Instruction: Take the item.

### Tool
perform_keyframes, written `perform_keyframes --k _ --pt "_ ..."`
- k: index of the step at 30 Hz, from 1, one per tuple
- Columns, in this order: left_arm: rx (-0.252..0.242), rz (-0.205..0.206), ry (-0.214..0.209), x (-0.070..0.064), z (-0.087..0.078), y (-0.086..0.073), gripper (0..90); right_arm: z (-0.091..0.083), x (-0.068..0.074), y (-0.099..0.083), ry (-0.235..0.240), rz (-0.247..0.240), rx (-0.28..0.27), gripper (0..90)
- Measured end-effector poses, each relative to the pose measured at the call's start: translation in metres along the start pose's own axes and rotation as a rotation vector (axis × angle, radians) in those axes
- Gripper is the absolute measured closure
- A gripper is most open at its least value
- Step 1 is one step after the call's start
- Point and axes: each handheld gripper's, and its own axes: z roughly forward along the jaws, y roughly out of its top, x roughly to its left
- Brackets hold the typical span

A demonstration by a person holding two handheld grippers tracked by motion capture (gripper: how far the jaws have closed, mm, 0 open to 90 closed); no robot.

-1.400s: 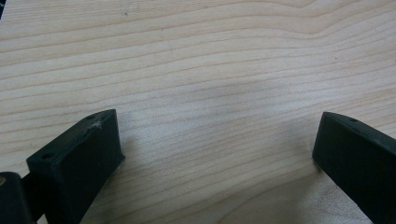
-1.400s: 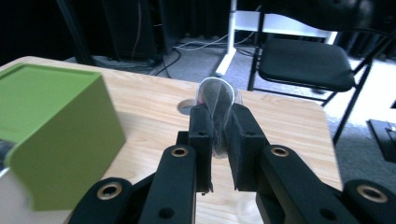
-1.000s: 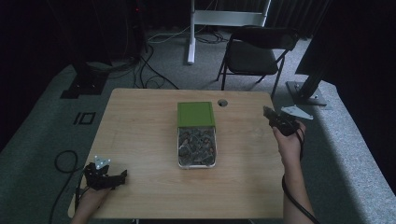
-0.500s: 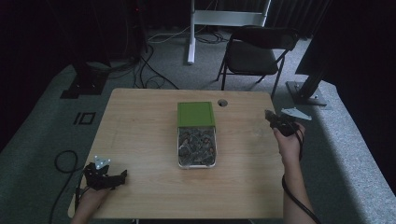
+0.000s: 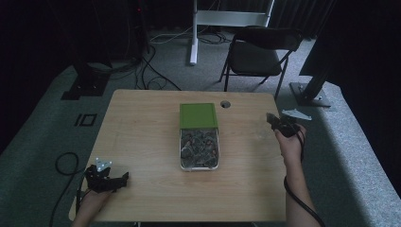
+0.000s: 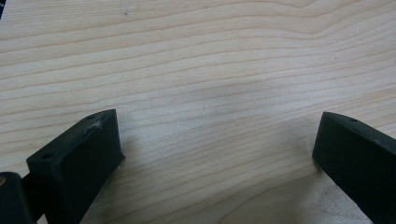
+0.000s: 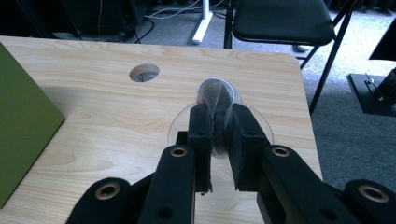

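Note:
A clear tray (image 5: 199,163) at the table's middle holds several small dark wrapped pieces. A green box (image 5: 198,115) butts against its far end. Above the table's right edge, my right gripper (image 5: 279,124) is shut on one dark piece in clear wrap (image 7: 215,100), which sticks up between the jaws of the right gripper (image 7: 217,122). My left gripper (image 5: 106,178) rests at the near left corner. The left gripper (image 6: 215,140) is open, with its jaws wide apart over bare wood and nothing between them.
A round cable hole (image 5: 225,104) lies in the table beyond the green box (image 7: 18,116). A black folding chair (image 5: 262,47) stands behind the table, a white stand leg (image 5: 194,33) beside it. Cables trail on the grey carpet at the left.

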Motion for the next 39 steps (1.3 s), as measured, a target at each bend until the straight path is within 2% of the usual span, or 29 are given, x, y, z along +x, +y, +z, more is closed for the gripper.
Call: perform_keyframes --k 12,20,26,39 --pt "0.0 0.0 0.0 0.0 0.0 0.0 1.7 0.006 -0.001 0.003 0.001 0.011 0.009 75.4" --pt "0.0 0.0 0.0 0.0 0.0 0.0 1.7 -0.004 0.001 0.01 0.037 0.005 -0.034 63.1" --pt "0.0 0.0 0.0 0.0 0.0 0.0 1.7 -0.013 0.007 0.012 0.072 0.0 -0.04 60.1" --pt "0.001 0.0 0.0 0.0 0.0 0.0 1.7 -0.022 0.02 0.002 0.125 -0.023 -0.048 54.1"
